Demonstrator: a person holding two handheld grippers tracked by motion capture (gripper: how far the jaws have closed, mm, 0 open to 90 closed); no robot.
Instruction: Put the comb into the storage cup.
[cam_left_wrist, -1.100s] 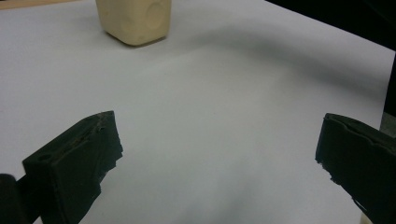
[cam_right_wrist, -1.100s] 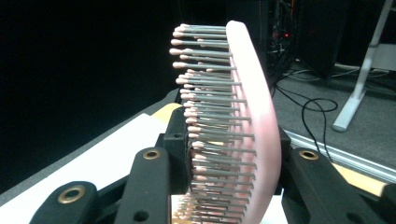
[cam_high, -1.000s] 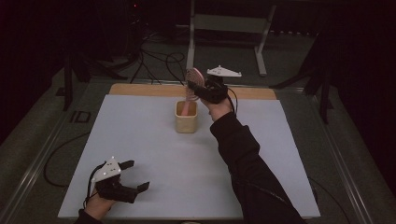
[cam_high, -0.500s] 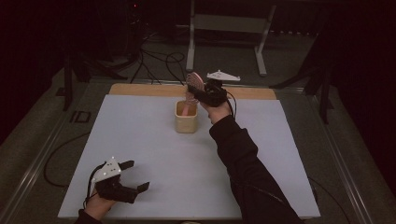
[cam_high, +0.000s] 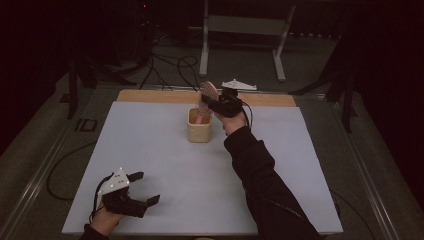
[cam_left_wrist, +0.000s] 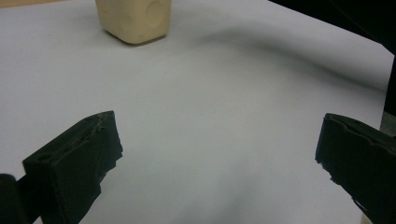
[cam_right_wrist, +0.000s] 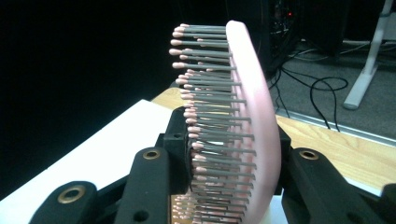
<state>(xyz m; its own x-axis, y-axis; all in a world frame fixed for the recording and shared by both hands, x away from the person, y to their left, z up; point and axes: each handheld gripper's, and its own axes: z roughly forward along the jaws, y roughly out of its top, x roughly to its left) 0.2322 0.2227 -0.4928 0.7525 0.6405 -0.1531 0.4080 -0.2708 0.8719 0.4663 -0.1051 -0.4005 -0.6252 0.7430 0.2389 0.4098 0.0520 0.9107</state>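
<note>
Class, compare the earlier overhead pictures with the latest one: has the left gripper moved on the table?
No. In the high view the left gripper sits at the same spot near the front left corner of the white board, jaws open.

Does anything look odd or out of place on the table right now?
Nothing stands out. The right gripper holds a pink hairbrush upright over the cream cup; the left gripper rests open near the front edge.

High view: above the near side, looking forward and down on the table (cam_high: 150, 150).
Left gripper view: low, close — shares the beige cup (cam_left_wrist: 133, 18).
</note>
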